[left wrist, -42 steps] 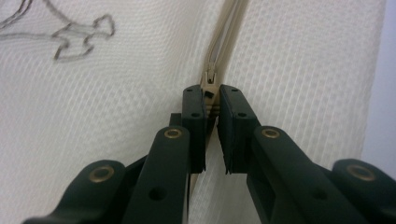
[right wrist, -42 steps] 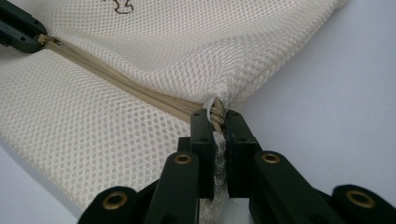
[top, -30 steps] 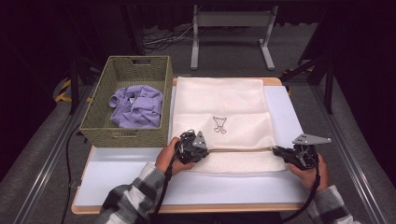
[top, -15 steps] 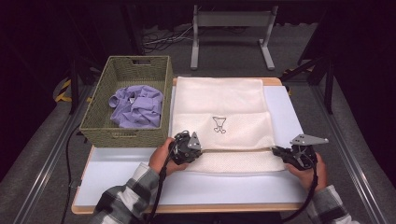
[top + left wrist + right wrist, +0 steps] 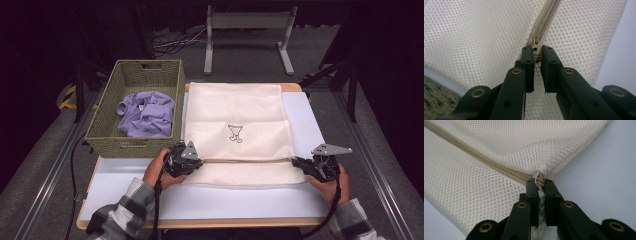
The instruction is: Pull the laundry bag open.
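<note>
Mesh laundry bag (image 5: 235, 127) lies flat mid-desk, zipper side twd the desk's (image 5: 240, 202) near edge. L tool (image 5: 537, 53) pinching zipper pull (image 5: 535, 48) at bag's near-left corner. R tool (image 5: 541, 185) clamped on zipper-end corner of the bag, near-right. Green basket (image 5: 107, 140) w/ purple cloth (image 5: 146, 112) at desk's left edge.

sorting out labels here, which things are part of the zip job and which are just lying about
In the job:
- mesh bag
- zip pull, pinched by the left gripper
- bag corner at the zip's end, pinched by the right gripper

Lying about:
- basket, left of the bag
- purple cloth inside it
- metal stand behind the table
</note>
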